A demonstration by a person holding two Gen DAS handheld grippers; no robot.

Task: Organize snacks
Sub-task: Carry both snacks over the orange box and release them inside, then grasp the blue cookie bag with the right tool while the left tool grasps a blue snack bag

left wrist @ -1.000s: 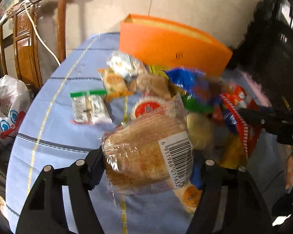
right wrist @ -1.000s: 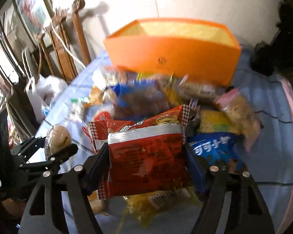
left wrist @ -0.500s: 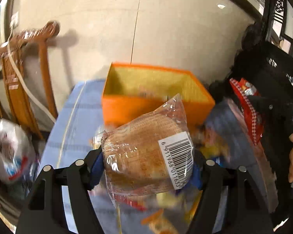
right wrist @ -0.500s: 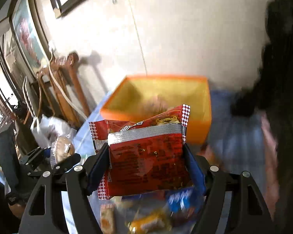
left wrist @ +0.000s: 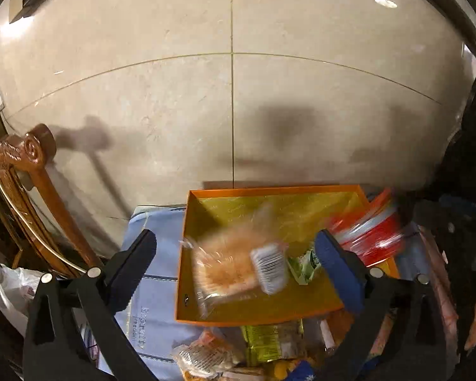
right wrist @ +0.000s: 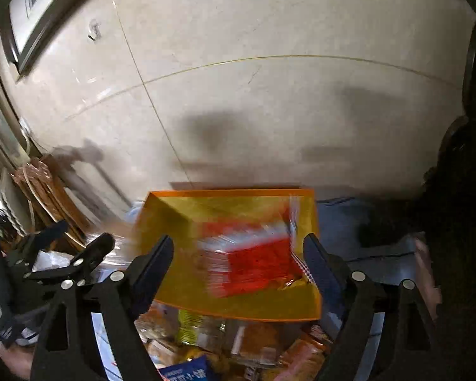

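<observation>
Bread packet (left wrist: 234, 266) released, barcode (left wrist: 268, 265) blurred.

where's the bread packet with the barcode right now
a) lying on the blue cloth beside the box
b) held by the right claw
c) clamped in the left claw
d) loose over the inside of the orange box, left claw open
d: the left claw has its jaws spread wide, and the blurred bread packet sits free between them over the floor of the orange box.
</observation>
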